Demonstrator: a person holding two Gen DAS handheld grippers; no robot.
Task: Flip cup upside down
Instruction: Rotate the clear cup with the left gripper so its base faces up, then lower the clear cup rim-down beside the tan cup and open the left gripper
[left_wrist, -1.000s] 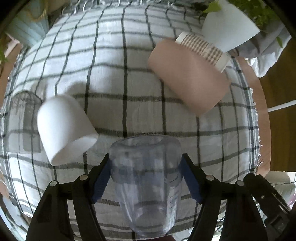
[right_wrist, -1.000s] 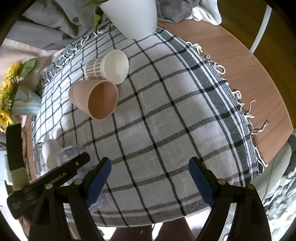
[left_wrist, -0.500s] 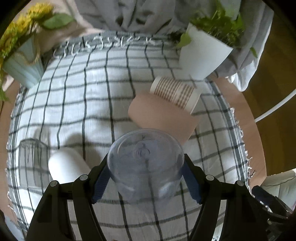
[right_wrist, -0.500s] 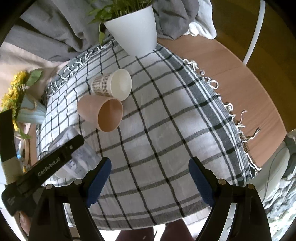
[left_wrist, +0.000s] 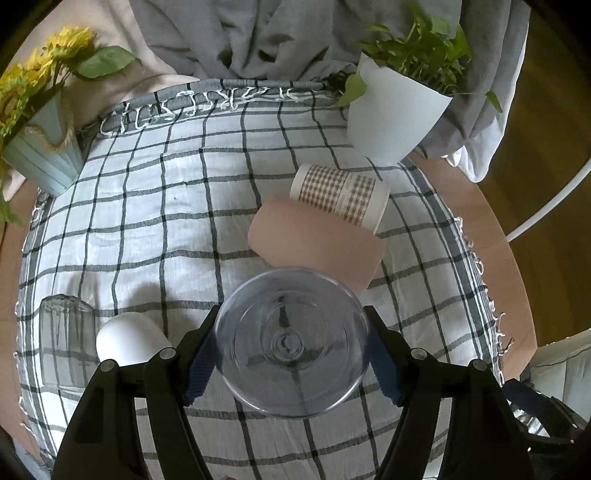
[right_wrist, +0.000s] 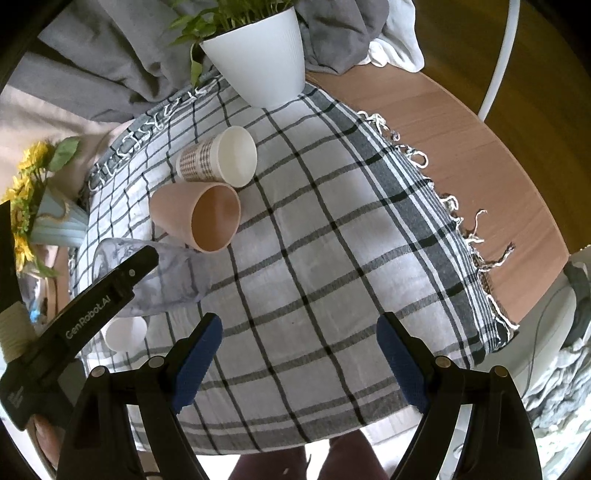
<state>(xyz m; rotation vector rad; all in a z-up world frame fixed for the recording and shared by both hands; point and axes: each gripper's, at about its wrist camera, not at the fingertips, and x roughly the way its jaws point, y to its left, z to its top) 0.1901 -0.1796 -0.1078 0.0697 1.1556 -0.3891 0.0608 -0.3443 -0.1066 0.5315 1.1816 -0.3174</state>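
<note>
the only lettering that can be read is "GenRobot.AI", printed in pale grey letters along the black finger of the left gripper (right_wrist: 173, 284), seen from the right wrist view; the print runs lengthwise up the finger, tilted with it. lower on the same black body, near its bottom end, there are a few small white marks, too small to make out. the clear cup (left_wrist: 291, 343) shows faint raised marks at the centre of its base in the left wrist view, and they cannot be read.
</note>
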